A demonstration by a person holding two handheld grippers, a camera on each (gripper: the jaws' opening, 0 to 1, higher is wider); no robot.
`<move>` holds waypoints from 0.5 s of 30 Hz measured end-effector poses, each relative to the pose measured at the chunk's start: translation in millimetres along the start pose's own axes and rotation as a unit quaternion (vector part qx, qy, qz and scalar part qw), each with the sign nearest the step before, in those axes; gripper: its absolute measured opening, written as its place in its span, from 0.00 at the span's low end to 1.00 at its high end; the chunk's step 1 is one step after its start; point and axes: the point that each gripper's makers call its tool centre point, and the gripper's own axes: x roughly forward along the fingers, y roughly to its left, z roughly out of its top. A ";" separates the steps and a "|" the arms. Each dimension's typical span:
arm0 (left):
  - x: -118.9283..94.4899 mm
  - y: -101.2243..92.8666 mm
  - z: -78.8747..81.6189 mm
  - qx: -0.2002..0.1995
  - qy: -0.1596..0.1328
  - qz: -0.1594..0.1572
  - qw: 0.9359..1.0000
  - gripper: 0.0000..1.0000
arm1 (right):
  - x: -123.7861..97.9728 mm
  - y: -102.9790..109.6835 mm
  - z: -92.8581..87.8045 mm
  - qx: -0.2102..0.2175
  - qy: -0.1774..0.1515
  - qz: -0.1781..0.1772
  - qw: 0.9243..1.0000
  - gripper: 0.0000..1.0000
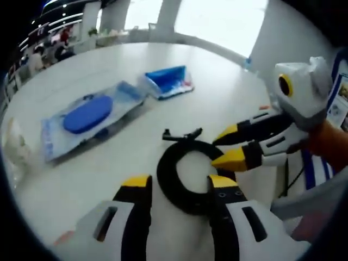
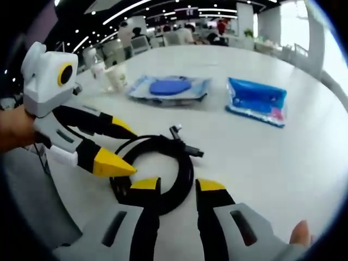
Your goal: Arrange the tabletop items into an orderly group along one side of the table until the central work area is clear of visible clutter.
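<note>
A black cable [image 1: 182, 187] lies coiled in a ring on the white table [image 1: 109, 60], its plug ends sticking out at the far side. My left gripper [image 1: 179, 182] is open, its yellow-tipped jaws straddling the near arc of the coil. From the right, my right gripper [image 1: 229, 147] reaches to the coil's edge, also open. In the right gripper view the same cable [image 2: 182, 174] runs between the right gripper's [image 2: 177, 186] spread jaws, and the left gripper [image 2: 120, 145] hangs open over the coil's left side. Farther off lie a clear bag with a blue oval pad [image 1: 87, 114] [image 2: 169, 87] and a blue packet [image 1: 168, 81] [image 2: 255, 100].
White cups and a bottle [image 2: 109, 73] stand at the table's far edge beyond the clear bag. The table's rounded edge runs close on the right [image 1: 255, 81]. People sit at other tables in the background [image 2: 179, 32].
</note>
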 end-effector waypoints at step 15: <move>5.1 1.0 -4.6 -0.001 0.011 0.008 1.000 0.30 | 1.5 0.4 -4.7 -0.010 0.008 -0.012 1.000 0.22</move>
